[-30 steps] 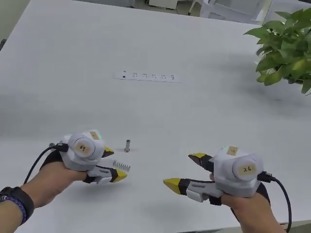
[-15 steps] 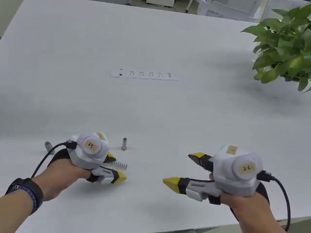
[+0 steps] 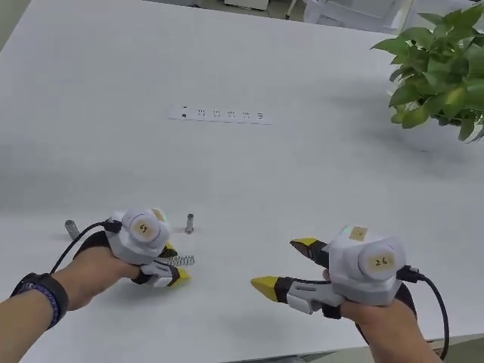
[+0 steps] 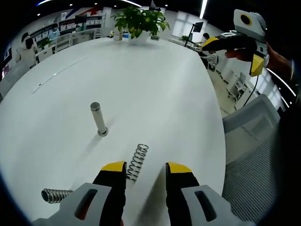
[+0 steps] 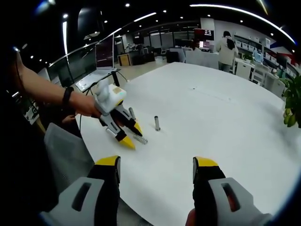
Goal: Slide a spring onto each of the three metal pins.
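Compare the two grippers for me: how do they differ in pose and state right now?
The left gripper sits low near the upright pin, its jaws framing the loose spring lying on the table. The right gripper is off to the side, with bare table between its jaws. The left gripper's jaws look set narrower than the right gripper's. Both are open, holding nothing, and have yellow-tipped jaws.

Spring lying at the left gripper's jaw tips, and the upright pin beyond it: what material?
Spring: looks like bare steel wire, silvery grey open coils. Pin: smooth grey metal, probably steel, with a bright highlight down its side. Exact alloy can't be told.
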